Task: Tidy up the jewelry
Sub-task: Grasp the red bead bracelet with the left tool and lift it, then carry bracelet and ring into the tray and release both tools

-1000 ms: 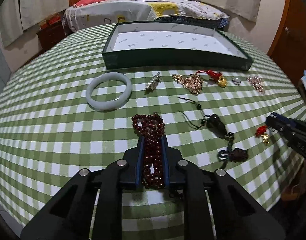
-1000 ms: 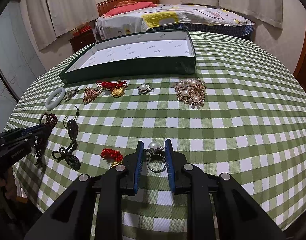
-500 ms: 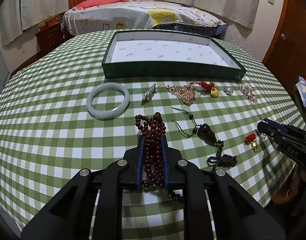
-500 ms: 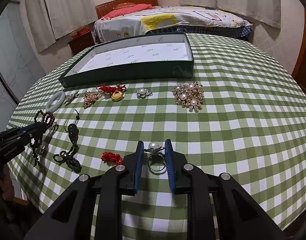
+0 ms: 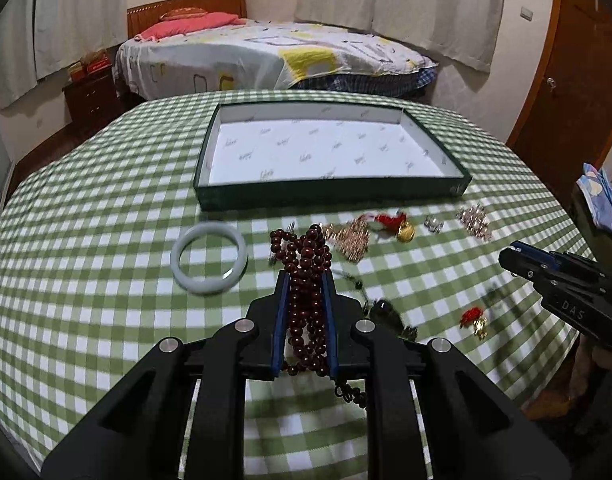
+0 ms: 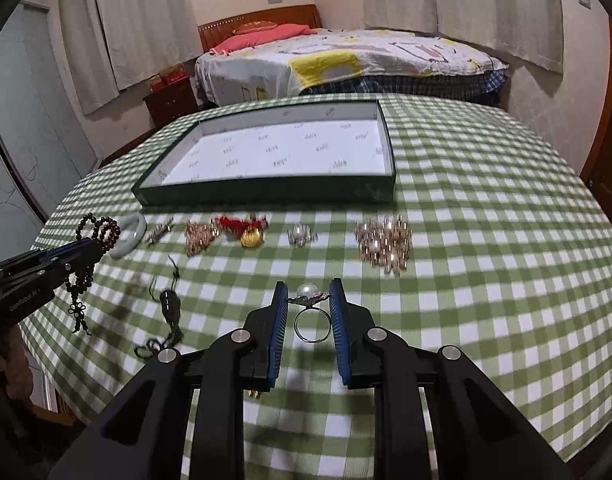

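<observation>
Holding a dark red bead bracelet (image 5: 307, 280) clamped in our left hand-held gripper (image 5: 304, 280), we have it raised above the green checked table (image 5: 86, 280), its tassel dangling below. Our right hand-held gripper (image 6: 308, 300) pinches a pearl ring (image 6: 310, 312) between its blue pads. On the table lie a pale jade bangle (image 5: 208, 257) and several brooches, just before the open green tray (image 5: 329, 196).

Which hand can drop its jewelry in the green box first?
Probably the left: its gripper, shut on the bead bracelet, faces the green box squarely; the right gripper, holding the pearl ring, sits off its corner.
</observation>
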A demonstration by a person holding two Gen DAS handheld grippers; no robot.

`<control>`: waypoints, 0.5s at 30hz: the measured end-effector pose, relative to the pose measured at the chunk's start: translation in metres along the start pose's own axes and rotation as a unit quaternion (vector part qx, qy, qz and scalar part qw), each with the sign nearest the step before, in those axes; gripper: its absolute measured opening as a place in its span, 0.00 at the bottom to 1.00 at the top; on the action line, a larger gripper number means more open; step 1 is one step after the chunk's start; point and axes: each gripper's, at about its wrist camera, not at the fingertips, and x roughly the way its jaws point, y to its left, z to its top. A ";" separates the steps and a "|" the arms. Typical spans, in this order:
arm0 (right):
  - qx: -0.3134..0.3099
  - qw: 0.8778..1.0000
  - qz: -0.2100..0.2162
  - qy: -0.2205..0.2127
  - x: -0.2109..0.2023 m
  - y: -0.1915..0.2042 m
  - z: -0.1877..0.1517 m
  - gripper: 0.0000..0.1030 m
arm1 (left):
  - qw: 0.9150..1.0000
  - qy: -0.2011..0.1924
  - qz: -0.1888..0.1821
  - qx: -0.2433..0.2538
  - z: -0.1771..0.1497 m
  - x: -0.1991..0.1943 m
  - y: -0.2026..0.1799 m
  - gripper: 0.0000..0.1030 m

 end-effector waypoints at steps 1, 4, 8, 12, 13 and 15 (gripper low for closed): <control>-0.002 1.000 0.000 -0.003 0.000 0.001 0.005 0.22 | 1.000 -0.001 -0.001 0.001 0.002 0.000 0.000 0.15; 0.000 1.000 0.003 -0.006 0.003 -0.001 0.019 0.22 | 1.000 -0.008 -0.007 0.002 0.014 0.004 0.001 0.15; -0.006 1.000 0.001 -0.019 0.009 0.001 0.043 0.22 | 1.000 -0.022 -0.017 -0.005 0.038 0.011 0.005 0.15; -0.014 0.999 0.002 -0.036 0.017 0.002 0.071 0.22 | 0.999 -0.043 -0.014 0.003 0.065 0.019 0.004 0.15; -0.019 0.999 0.001 -0.043 0.020 0.003 0.080 0.22 | 0.999 -0.048 -0.015 0.003 0.072 0.021 0.004 0.15; -0.025 0.998 -0.001 -0.054 0.025 0.004 0.096 0.22 | 0.998 -0.058 -0.016 0.003 0.088 0.027 0.006 0.15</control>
